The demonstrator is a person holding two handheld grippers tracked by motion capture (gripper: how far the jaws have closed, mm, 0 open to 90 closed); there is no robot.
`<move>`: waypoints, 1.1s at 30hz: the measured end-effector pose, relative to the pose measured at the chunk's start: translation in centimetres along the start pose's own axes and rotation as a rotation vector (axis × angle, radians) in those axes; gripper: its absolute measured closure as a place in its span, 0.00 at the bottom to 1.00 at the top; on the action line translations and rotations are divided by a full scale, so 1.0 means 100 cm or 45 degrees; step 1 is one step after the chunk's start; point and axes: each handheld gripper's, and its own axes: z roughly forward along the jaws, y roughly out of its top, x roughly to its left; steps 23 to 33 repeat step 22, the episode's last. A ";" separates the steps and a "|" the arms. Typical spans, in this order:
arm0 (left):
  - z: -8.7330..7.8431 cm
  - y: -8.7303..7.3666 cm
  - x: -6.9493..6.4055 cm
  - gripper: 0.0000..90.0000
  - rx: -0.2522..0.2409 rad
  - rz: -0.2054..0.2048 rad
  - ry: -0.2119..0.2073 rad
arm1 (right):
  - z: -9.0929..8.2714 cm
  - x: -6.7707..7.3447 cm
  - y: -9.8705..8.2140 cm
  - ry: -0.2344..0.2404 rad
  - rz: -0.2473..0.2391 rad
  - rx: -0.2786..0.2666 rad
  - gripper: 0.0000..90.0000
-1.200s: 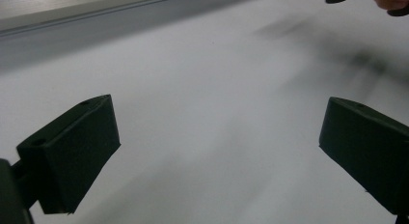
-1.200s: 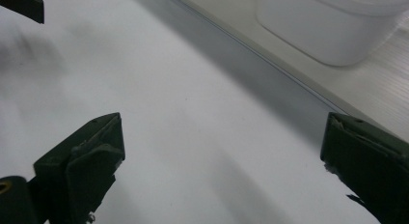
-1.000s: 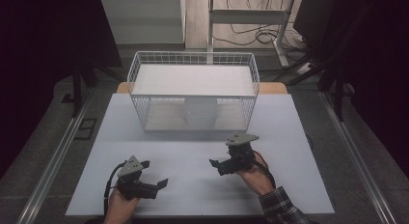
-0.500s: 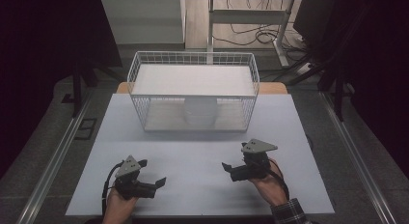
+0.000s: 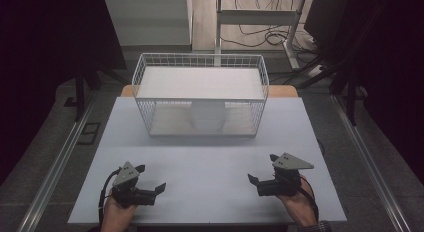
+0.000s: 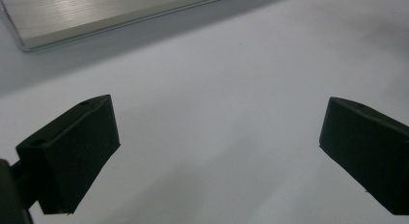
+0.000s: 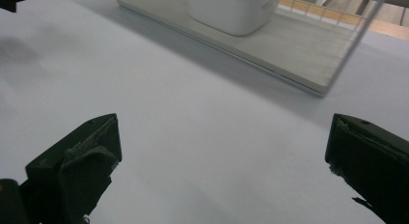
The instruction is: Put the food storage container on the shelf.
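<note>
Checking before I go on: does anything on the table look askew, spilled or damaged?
One thing: the pads on the right gripper look worn, with frayed, torn edges on both fingertips. The wire basket sits square on the table with the white container upright inside. No spill shows.

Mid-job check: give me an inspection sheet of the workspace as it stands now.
Surface: pale table, bare in front of the rack.
Job's things: white wire rack with a shelf board on top; white container on its lower level.
Clutter: nothing seen.
Grippers: left tool open, empty, low over the near left; right tool open, empty, near right.
Cables: a black cable at each tool; loose cables on the floor behind.
Surroundings: dark, metal rail along the left.
</note>
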 end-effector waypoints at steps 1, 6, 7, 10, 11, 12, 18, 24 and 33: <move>-0.001 -0.001 0.001 0.00 -0.001 -0.001 0.004 | -0.003 0.000 -0.002 -0.008 0.004 0.001 0.00; -0.005 -0.005 0.004 0.00 0.007 -0.011 0.022 | -0.014 -0.002 -0.014 -0.046 0.012 0.012 0.00; -0.006 -0.005 0.005 0.00 0.009 -0.013 0.024 | -0.017 -0.002 -0.018 -0.054 0.018 0.016 0.00; -0.007 -0.007 0.006 0.00 0.011 -0.019 0.024 | -0.021 -0.004 -0.026 -0.071 0.029 0.032 0.00; -0.008 -0.007 0.006 0.00 0.010 -0.021 0.022 | -0.022 -0.004 -0.029 -0.074 0.038 0.039 0.00; -0.008 -0.007 0.006 0.00 0.011 -0.023 0.017 | -0.022 -0.004 -0.032 -0.075 0.047 0.048 0.00; -0.008 -0.009 0.006 0.00 0.028 -0.026 0.008 | -0.021 -0.006 -0.049 -0.072 0.076 0.144 0.00; -0.007 -0.009 0.007 0.00 0.021 -0.036 0.003 | -0.020 -0.005 -0.050 -0.080 0.062 0.159 0.00; -0.007 -0.009 0.007 0.00 0.021 -0.036 0.003 | -0.020 -0.005 -0.050 -0.080 0.062 0.159 0.00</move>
